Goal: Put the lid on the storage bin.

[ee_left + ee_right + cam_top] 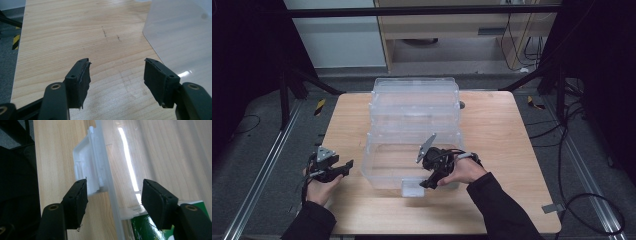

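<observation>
The clear box [412, 160] sits in the middle of the worktop [502, 150], with its lid standing up behind it toward the far edge. On the box's near wall, the side facing you, there is a small white latch [413, 188]. That latch is the part to watch.

Your right gripper [428, 184] is right at it. In the right gripper view the fingers [76, 202] are apart, with the latch [86, 173] and the thin wall of the box running straight up between them. One finger is outside the wall, next to the latch. The other finger [156, 201] is inside the box. They do not press on anything yet. So I think the next squeeze will catch the wall and latch edge-on.

Your left gripper [343, 167] waits near the left edge of the worktop, just beside the box's left wall. Its fingers [80, 82] are wide apart over bare wood, so your right hand is the nearer one.
</observation>
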Action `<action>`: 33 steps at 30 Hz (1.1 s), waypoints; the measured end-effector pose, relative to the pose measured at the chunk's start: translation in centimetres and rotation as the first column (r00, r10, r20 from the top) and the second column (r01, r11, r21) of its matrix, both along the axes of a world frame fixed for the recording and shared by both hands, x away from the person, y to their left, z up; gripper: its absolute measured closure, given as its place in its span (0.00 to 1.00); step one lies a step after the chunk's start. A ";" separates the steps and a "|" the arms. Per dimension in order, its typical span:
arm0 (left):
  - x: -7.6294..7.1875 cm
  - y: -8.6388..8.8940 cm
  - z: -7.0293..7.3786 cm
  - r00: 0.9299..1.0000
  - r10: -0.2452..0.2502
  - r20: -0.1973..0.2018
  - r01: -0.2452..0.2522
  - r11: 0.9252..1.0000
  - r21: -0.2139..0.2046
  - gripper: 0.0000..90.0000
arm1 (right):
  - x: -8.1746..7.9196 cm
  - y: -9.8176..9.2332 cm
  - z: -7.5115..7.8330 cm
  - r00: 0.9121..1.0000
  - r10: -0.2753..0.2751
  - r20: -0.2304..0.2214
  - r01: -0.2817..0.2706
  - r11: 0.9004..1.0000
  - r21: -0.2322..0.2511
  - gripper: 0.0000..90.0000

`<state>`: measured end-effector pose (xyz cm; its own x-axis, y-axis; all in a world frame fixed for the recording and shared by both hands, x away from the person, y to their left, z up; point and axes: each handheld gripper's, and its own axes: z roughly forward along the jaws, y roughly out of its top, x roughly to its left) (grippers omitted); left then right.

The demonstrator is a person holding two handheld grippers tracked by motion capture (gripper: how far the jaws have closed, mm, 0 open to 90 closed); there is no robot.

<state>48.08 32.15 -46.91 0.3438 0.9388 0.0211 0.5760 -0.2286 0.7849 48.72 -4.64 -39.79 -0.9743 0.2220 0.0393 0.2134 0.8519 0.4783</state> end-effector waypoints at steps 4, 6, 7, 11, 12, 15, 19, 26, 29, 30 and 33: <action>0.0 -0.1 0.1 1.000 -0.001 0.003 0.001 1.000 0.000 0.41 | 0.0 0.2 -0.2 1.000 -0.007 -0.007 0.006 1.000 -0.011 0.47; 0.0 -0.1 0.1 1.000 0.000 0.001 0.000 1.000 0.003 0.41 | -0.1 0.3 -0.4 1.000 -0.001 -0.024 0.001 1.000 -0.016 0.49; 0.0 -0.1 0.1 1.000 0.000 0.000 0.000 1.000 0.002 0.41 | -0.1 0.3 -0.5 0.999 0.002 -0.032 -0.002 1.000 -0.020 0.50; 0.1 -0.1 0.0 1.000 0.002 -0.003 -0.002 1.000 0.005 0.41 | -0.1 0.4 -0.8 0.999 0.010 -0.043 -0.011 0.999 -0.032 0.55; 0.1 -0.1 0.0 1.000 0.002 -0.004 -0.002 1.000 0.006 0.41 | -0.1 0.4 -0.9 0.999 0.010 -0.042 -0.011 0.999 -0.032 0.55; 0.1 -0.1 0.0 1.000 0.003 -0.002 -0.003 1.000 0.005 0.41 | 0.0 0.5 -1.0 0.999 0.010 -0.044 -0.011 0.999 -0.031 0.57; 0.1 -0.1 0.0 1.000 0.001 -0.002 -0.001 1.000 0.006 0.41 | 0.0 0.8 -1.1 0.999 0.014 -0.044 -0.016 0.999 -0.050 0.58; 0.1 -0.1 0.0 1.000 -0.002 -0.001 0.002 1.000 0.008 0.41 | 0.1 1.1 -1.3 0.998 0.010 -0.061 -0.014 0.998 -0.059 0.60; 0.0 -0.1 0.1 1.000 -0.005 0.002 0.004 1.000 0.008 0.41 | 0.1 1.4 -1.4 0.997 0.025 -0.068 -0.030 0.998 -0.063 0.63; 0.0 -0.1 0.2 1.000 -0.005 0.004 0.005 1.000 0.007 0.41 | 0.0 1.6 -1.5 0.997 0.031 -0.071 -0.036 0.997 -0.066 0.65; 0.0 0.0 0.2 1.000 -0.005 0.004 0.005 1.000 0.007 0.41 | -0.1 2.0 -1.8 0.997 0.038 -0.071 -0.044 0.996 -0.082 0.66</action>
